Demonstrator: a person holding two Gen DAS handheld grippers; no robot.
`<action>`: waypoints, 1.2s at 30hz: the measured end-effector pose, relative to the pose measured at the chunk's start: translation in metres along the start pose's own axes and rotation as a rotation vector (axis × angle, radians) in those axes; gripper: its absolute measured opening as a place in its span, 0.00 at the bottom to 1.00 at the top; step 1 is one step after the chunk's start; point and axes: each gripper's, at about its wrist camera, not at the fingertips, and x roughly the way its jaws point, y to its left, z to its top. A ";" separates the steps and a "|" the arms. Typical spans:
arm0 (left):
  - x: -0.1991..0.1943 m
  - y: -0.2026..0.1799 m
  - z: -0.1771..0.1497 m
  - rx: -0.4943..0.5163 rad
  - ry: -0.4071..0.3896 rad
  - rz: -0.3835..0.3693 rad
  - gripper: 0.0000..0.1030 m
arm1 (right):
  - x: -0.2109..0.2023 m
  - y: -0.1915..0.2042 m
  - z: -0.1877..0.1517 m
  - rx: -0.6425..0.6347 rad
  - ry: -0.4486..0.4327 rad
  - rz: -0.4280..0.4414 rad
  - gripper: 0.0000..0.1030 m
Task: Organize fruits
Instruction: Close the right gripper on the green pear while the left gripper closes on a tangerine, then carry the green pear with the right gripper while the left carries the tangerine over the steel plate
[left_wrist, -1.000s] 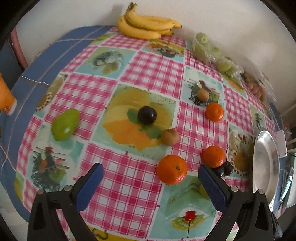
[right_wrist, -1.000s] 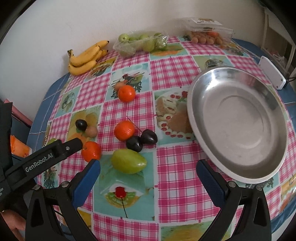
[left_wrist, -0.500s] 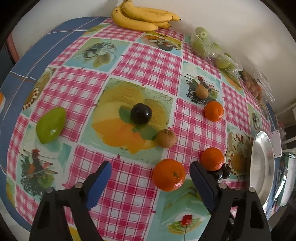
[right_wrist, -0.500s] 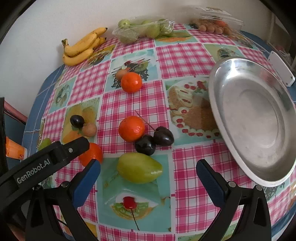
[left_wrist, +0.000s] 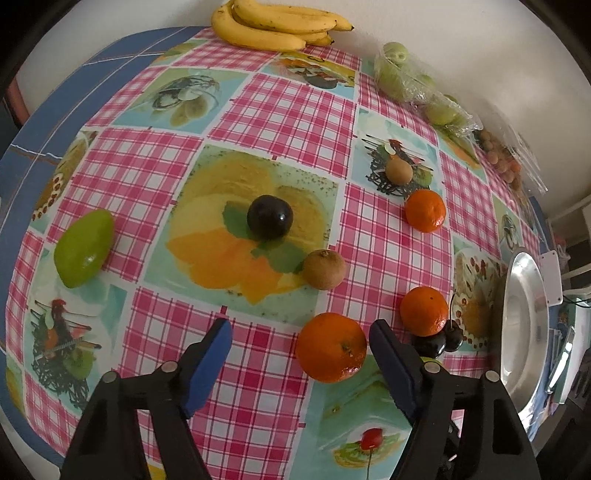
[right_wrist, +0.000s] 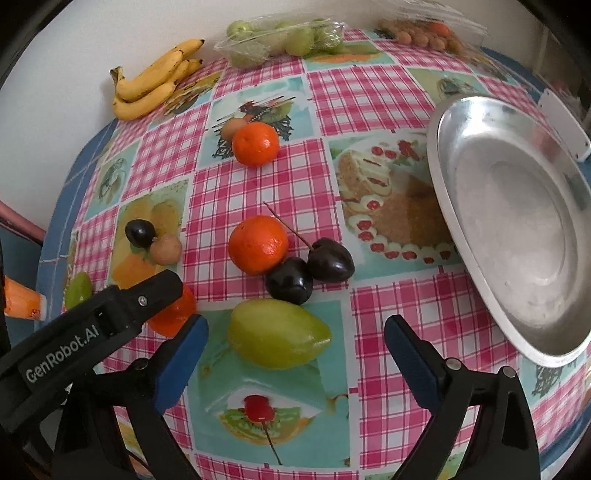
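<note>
My left gripper (left_wrist: 300, 341) is open, low over the checked tablecloth, with a near orange (left_wrist: 331, 347) just inside its right finger. Beyond lie a kiwi (left_wrist: 324, 268), a dark plum (left_wrist: 269, 217), a green mango (left_wrist: 84, 253) at left and two more oranges (left_wrist: 423, 311) (left_wrist: 425, 210). My right gripper (right_wrist: 295, 339) is open with a second green mango (right_wrist: 277, 333) between its fingers. Two dark cherries (right_wrist: 308, 269) and an orange (right_wrist: 257, 244) lie just past it. The left gripper's arm (right_wrist: 92, 325) crosses the right wrist view at left.
A steel plate (right_wrist: 517, 221) lies at the right of the table, also seen edge-on in the left wrist view (left_wrist: 524, 325). Bananas (left_wrist: 277, 27), a bag of green fruit (right_wrist: 280, 38) and a clear box of small fruit (right_wrist: 428, 35) line the wall. An orange object (right_wrist: 20, 302) sits off the left edge.
Both grippers have moved forward and down toward the table. The near orange now sits closer to the left gripper's right finger, and the green mango lies between the right gripper's fingers.
</note>
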 end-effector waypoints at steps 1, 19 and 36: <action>0.001 -0.001 0.000 0.004 0.001 0.000 0.77 | 0.000 -0.001 0.000 0.007 -0.001 0.008 0.86; 0.010 -0.013 -0.003 0.031 0.031 -0.047 0.43 | 0.000 0.004 -0.002 -0.017 -0.007 0.051 0.56; 0.005 -0.009 -0.004 0.011 0.025 -0.040 0.41 | -0.001 0.002 -0.004 -0.011 -0.003 0.065 0.56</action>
